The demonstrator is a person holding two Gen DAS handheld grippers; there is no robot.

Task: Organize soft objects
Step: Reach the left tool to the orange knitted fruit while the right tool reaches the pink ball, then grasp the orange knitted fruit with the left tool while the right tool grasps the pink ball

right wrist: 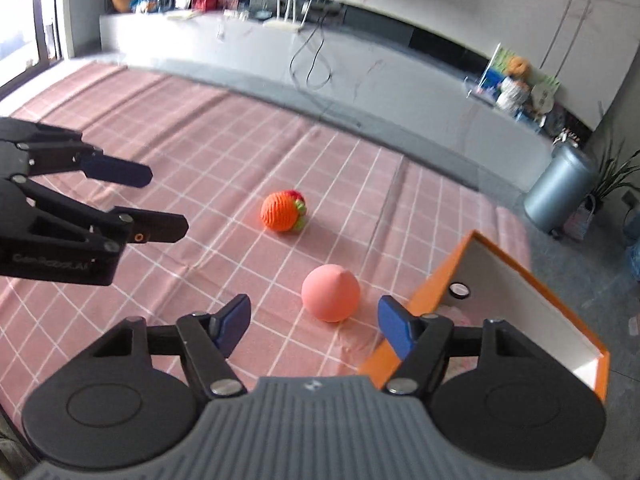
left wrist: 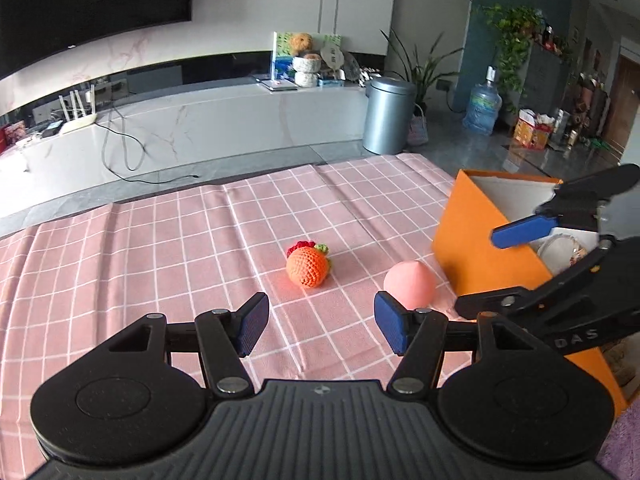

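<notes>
An orange crocheted ball point(left wrist: 308, 266) with red and green trim lies on the pink checked cloth point(left wrist: 160, 248), a little ahead of my open, empty left gripper point(left wrist: 320, 328). A smooth pink ball point(left wrist: 409, 284) lies to its right, close to an open orange box point(left wrist: 472, 248). In the right wrist view the pink ball point(right wrist: 330, 293) sits just ahead of my open, empty right gripper point(right wrist: 314, 322), with the crocheted ball point(right wrist: 283, 211) farther off and the orange box point(right wrist: 520, 280) at right. The box holds some items, partly hidden.
The cloth-covered table ends at a far edge, with grey floor beyond. A grey bin point(left wrist: 388, 116) and a water bottle point(left wrist: 483, 108) stand on the floor. A long white cabinet point(left wrist: 200, 120) runs along the wall. The left gripper shows at the left of the right wrist view point(right wrist: 160, 204).
</notes>
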